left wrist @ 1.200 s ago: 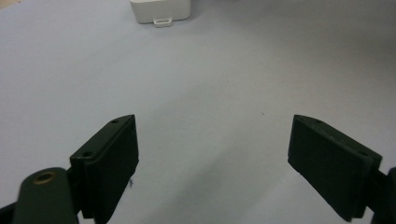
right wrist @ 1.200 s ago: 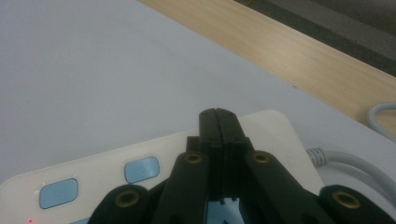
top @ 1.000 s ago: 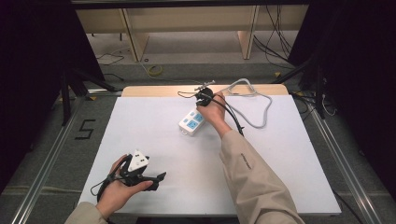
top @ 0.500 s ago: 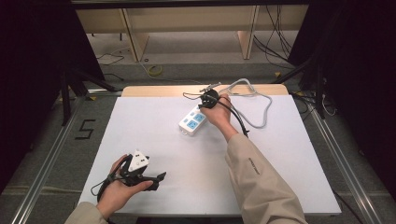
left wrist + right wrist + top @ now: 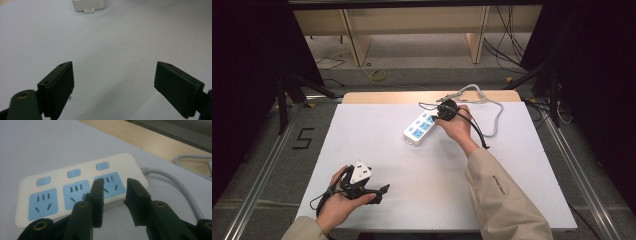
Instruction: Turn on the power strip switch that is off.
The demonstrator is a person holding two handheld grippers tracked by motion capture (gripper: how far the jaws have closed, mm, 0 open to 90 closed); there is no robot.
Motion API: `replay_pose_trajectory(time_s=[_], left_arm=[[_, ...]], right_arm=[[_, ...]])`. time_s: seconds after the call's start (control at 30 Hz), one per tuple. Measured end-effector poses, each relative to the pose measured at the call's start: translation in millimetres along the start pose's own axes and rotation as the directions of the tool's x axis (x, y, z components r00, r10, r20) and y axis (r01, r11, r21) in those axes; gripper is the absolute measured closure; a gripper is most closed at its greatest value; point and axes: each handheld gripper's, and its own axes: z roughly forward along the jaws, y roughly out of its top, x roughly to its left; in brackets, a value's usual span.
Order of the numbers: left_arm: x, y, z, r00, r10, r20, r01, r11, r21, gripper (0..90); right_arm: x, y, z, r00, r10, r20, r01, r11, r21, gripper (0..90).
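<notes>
Power strip (image 5: 422, 127) lying diagonally at upper centre of desk (image 5: 362, 135) | right gripper (image 5: 115, 202) hovering just beside its cable end, jaws opening, empty | left gripper (image 5: 382, 192) sitting well apart, jaws wide

In the left gripper view the power strip (image 5: 88, 5) is cut off by the top edge of the frame, so just its near end and a small loop show at the upper middle. In the right gripper view the two black jaws cover part of the strip's rightmost blue socket (image 5: 110, 183) at the centre, and the grey cable (image 5: 180, 187) runs out past the right edge of the frame. In the high view the right gripper (image 5: 446, 111) is small and dark at the upper middle, and its jaws blend into the hand, so their gap cannot be read there. The printed mark on the sleeve (image 5: 495, 183) is too small to read.
</notes>
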Motion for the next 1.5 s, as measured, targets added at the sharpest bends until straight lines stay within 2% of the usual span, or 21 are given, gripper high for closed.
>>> replay_pose_trajectory(time_s=[0.33,0.77,1.13,1.5], left_arm=[[0.7,-0.2,0.0,1.0000,-0.002,-0.002,0.002,1.0000,0.001,15.9],[0.5,-0.2,0.2,1.0000,0.000,-0.005,0.000,1.0000,0.003,15.9],[0.8,-0.7,0.1,0.9999,-0.007,-0.008,0.007,1.0000,0.005,15.9],[0.6,-1.2,0.5,0.9998,-0.013,-0.013,0.013,0.9999,0.005,15.9]], right_arm=[[-9.3,-9.1,-20.1,1.0000,0.005,-0.005,-0.005,1.000,-0.011,65.9],[-12.8,-27.8,-50.7,0.9995,0.005,-0.031,-0.007,0.999,-0.035,62.6],[-11.2,-41.8,-79.3,0.9980,-0.035,-0.053,0.032,0.998,-0.050,60.2],[-13.6,-56.4,-103.1,0.9972,-0.039,-0.063,0.035,0.997,-0.070,58.5]])
